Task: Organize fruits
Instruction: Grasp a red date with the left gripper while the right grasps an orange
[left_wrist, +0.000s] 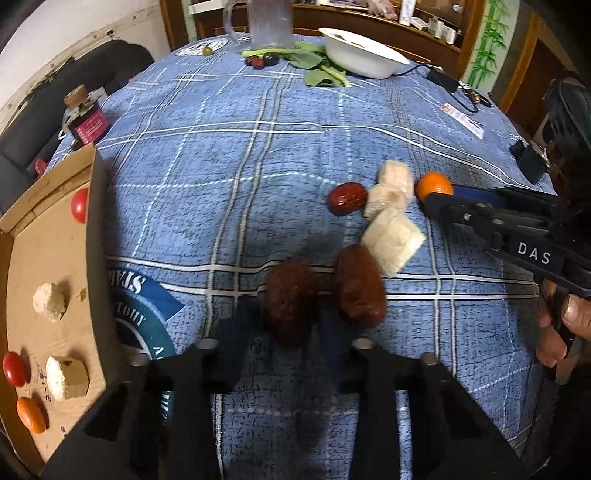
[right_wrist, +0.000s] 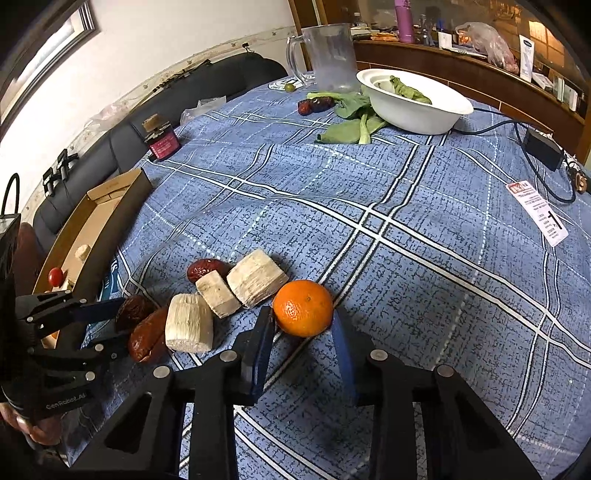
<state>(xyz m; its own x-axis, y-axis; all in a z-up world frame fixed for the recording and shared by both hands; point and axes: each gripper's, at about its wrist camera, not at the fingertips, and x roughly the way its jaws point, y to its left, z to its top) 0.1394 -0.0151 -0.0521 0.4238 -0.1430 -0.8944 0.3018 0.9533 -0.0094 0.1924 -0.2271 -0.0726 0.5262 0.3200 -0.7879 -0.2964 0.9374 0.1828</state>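
Note:
On the blue plaid tablecloth lies a cluster: three pale sugarcane chunks (right_wrist: 221, 299), several dark red dates (right_wrist: 147, 336), and an orange (right_wrist: 303, 307). My right gripper (right_wrist: 303, 319) is open, its fingers on either side of the orange, close to it. My left gripper (left_wrist: 286, 314) is open around a blurred dark date (left_wrist: 290, 302); a second date (left_wrist: 360, 286) lies just right of it. The right gripper shows in the left wrist view (left_wrist: 439, 201) at the orange (left_wrist: 434, 184). A cardboard box (left_wrist: 48, 266) at left holds cherry tomatoes, sugarcane pieces and a small orange fruit.
At the far side stand a frosted pitcher (right_wrist: 332, 55), a white bowl (right_wrist: 413, 103) with leafy greens (right_wrist: 351, 125), two dark fruits (right_wrist: 314, 105) and a green olive (right_wrist: 289, 88). A jar (right_wrist: 160, 138) stands left, a power adapter (right_wrist: 543, 146) and paper label (right_wrist: 539, 212) right.

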